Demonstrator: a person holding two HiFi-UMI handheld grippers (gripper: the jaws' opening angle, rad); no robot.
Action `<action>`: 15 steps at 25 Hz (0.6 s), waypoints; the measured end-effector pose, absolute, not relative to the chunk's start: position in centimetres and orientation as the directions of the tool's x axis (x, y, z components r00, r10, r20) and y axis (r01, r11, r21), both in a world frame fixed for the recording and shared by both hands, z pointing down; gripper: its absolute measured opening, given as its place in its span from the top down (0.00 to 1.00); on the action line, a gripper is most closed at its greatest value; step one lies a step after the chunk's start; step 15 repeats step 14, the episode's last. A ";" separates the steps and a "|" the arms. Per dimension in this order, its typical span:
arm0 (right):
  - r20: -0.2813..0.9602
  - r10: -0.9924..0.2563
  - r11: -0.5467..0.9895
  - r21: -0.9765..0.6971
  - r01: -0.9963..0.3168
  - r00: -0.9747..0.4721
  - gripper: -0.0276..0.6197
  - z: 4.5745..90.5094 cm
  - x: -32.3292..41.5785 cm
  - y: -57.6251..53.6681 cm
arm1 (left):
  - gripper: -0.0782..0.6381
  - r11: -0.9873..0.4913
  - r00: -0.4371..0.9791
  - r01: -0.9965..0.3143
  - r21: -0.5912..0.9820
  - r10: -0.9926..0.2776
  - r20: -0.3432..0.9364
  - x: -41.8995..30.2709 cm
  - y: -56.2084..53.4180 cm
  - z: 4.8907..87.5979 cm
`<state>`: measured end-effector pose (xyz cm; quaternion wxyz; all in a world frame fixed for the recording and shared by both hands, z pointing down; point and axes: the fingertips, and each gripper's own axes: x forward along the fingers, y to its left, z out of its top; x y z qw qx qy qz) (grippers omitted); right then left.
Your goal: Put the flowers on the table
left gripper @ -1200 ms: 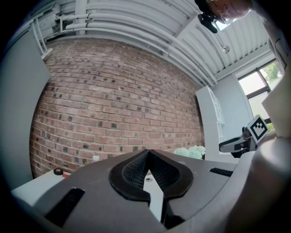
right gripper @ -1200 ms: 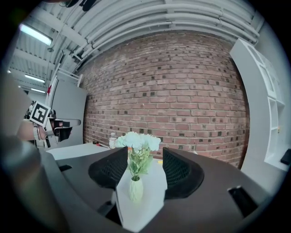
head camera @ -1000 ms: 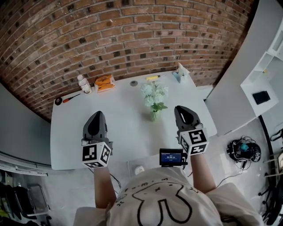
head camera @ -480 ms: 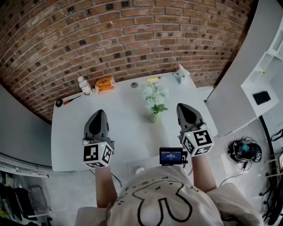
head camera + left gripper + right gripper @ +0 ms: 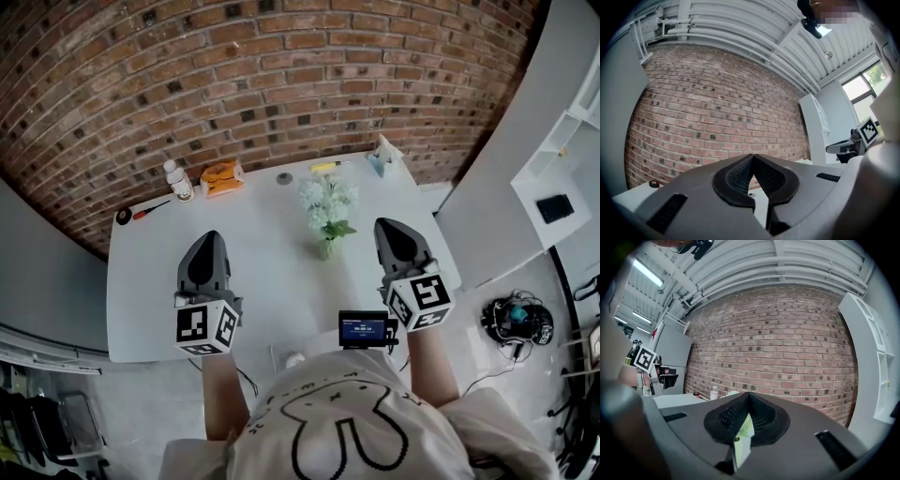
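Note:
A small bunch of white flowers [image 5: 327, 201] with green leaves stands upright in a clear vase [image 5: 325, 247] on the white table [image 5: 262, 253], near its middle. My left gripper [image 5: 208, 240] hovers over the table well left of the vase, shut and empty [image 5: 752, 157]. My right gripper [image 5: 389, 228] hangs just right of the vase, apart from it, with its jaws shut [image 5: 748, 395]. In the right gripper view a pale green sliver shows through the slit under the tips; I cannot tell what it is.
Along the table's far edge lie a white bottle [image 5: 175, 178], an orange packet [image 5: 221, 175], a screwdriver [image 5: 150, 208], a yellow marker [image 5: 324, 165] and a teal box [image 5: 382, 155]. A black display unit [image 5: 364, 331] sits at the near edge. Brick wall behind.
My right gripper has drifted slightly right, away from the vase, and its marker cube has turned a little. The left gripper and the flowers have not moved.

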<state>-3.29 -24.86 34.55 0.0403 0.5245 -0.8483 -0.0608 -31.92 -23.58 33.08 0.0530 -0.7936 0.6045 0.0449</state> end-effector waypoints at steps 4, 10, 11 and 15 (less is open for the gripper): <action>0.006 -0.896 0.440 0.146 -0.886 -0.444 0.93 34.7 -3.1 -25.0 | 0.87 -0.258 0.260 -0.966 -0.030 -0.956 -0.133 -31.9 -23.7 33.3; 0.002 -0.898 0.436 0.136 -0.890 -0.440 0.93 34.3 -2.5 -25.5 | 0.87 -0.261 0.263 -0.965 -0.034 -0.955 -0.135 -31.7 -24.0 33.0; 0.003 -0.898 0.436 0.137 -0.889 -0.440 0.93 34.3 -2.5 -25.5 | 0.87 -0.261 0.263 -0.965 -0.034 -0.955 -0.134 -31.7 -24.0 33.0; 0.006 -0.896 0.440 0.139 -0.887 -0.443 0.93 34.3 -2.4 -25.6 | 0.87 -0.264 0.266 -0.964 -0.036 -0.955 -0.132 -31.6 -24.1 33.0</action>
